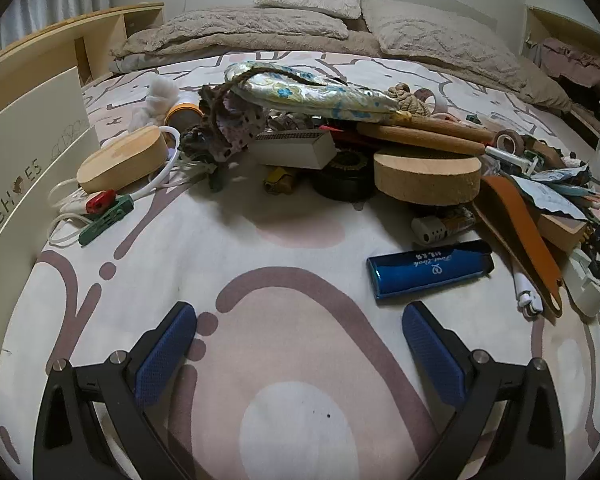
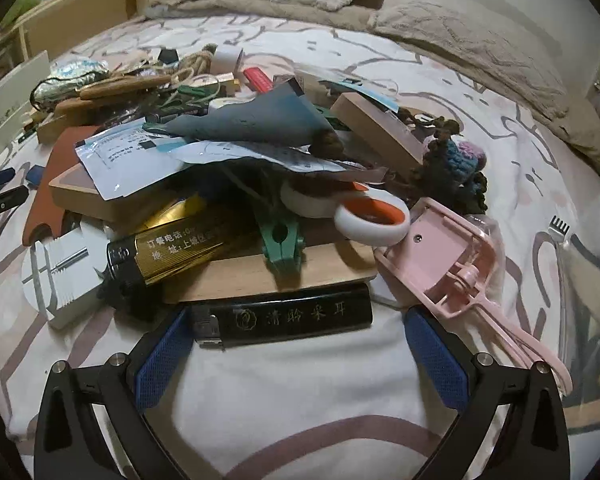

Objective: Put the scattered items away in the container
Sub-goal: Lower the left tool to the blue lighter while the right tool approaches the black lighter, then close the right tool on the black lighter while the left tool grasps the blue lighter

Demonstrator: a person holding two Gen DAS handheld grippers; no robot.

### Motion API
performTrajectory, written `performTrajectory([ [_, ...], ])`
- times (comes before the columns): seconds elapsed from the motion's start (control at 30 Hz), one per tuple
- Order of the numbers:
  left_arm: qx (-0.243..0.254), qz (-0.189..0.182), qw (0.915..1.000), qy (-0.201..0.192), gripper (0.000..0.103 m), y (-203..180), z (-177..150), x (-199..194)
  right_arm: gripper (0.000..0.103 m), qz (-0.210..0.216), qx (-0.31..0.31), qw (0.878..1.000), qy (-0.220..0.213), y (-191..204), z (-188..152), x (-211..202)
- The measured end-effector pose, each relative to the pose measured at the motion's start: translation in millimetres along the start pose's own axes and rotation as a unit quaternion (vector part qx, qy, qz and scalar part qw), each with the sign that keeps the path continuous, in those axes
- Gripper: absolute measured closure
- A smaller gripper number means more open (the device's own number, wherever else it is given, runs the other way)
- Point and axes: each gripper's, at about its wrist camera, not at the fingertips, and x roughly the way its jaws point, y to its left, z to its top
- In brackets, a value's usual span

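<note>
Blue fingers (image 2: 162, 360) of the right gripper (image 2: 296, 356) sit closest, spread wide and holding nothing. A black lighter (image 2: 284, 320) lies flat on the bed (image 2: 300, 400) right between their tips, at 12 o'clock.

That lighter touches the front of a wooden board (image 2: 260, 276), and a big messy pile rests on the board. If the fingers push forward, I think the lighter could slide under the board, or the gold tube (image 2: 168, 248) at 11 o'clock could roll off. The pink plastic frame (image 2: 452, 256) at 2 o'clock lies just beside the right finger and could get snagged.

The left gripper (image 1: 300, 354) is also wide open and empty, over bare sheet. A blue lighter (image 1: 428, 266) lies just past its right finger at 1 o'clock, apart from the heap. It looks like an easy pick, but the brown shoehorn (image 1: 516, 236) beside it could get bumped.

The white box (image 1: 32, 152) with letters on it stands at 9 to 10 o'clock in the left view. It may be the container, though I cannot tell for sure. Bare sheet leads there, near the wooden oval (image 1: 124, 160) and white cord (image 1: 66, 216).
</note>
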Motion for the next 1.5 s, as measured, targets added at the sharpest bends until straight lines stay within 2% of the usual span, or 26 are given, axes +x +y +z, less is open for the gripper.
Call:
performTrajectory([
  [0.1, 0.002, -0.016, 0.9999, -0.002, 0.000, -0.7, 0.5, -1.4, 0.000, -0.015, -0.006, 1.000, -0.015, 5.8, -1.5, -3.7],
  [0.2, 0.024, -0.040, 0.9989, -0.005, 0.001, -10.8, 0.0, -3.4, 0.007, -0.014, -0.013, 1.000, -0.025, 9.4, -3.1, -5.5],
  [0.33, 0.049, -0.065, 0.9967, 0.005, 0.001, -24.9, 2.2, -2.7, 0.021, 0.014, -0.013, 0.999, -0.035, 7.8, -6.5, -8.7],
  [0.47, 0.051, -0.072, 0.9960, 0.013, 0.000, -30.8, 4.6, 0.2, 0.021, 0.029, -0.005, 0.999, -0.036, 6.2, -5.3, -6.2],
  [0.6, 0.025, -0.082, 0.9960, 0.022, 0.000, -27.3, 9.6, 1.7, 0.020, 0.042, 0.003, 0.999, -0.032, 3.3, -5.8, -3.9],
  [0.9, 0.023, -0.080, 0.9956, 0.043, 0.000, -38.7, 21.3, 10.5, 0.019, 0.034, -0.004, 0.999, -0.033, 5.7, -8.5, -5.3],
  [0.97, 0.012, -0.085, 0.9951, 0.048, 0.000, -38.8, 24.0, 11.6, 0.019, 0.033, -0.004, 0.999, -0.033, 5.6, -9.2, -5.3],
  [1.1, -0.043, -0.098, 0.9914, 0.074, 0.000, -39.3, 33.9, 14.9, 0.019, 0.032, -0.003, 0.999, -0.032, 4.9, -9.4, -4.9],
  [1.2, -0.054, -0.077, 0.9913, 0.092, 0.000, -49.3, 39.1, 18.7, 0.019, 0.030, -0.005, 0.999, -0.031, 5.0, -9.6, -4.6],
  [1.37, -0.009, -0.018, 0.9969, 0.076, 0.000, -70.6, 30.5, 22.2, 0.019, 0.016, -0.011, 0.999, -0.035, 8.8, -10.0, -5.1],
  [1.5, -0.031, -0.018, 0.9979, 0.054, 0.000, -64.7, 24.6, 19.1, 0.019, 0.003, -0.019, 0.999, -0.039, 12.1, -9.7, -5.4],
])
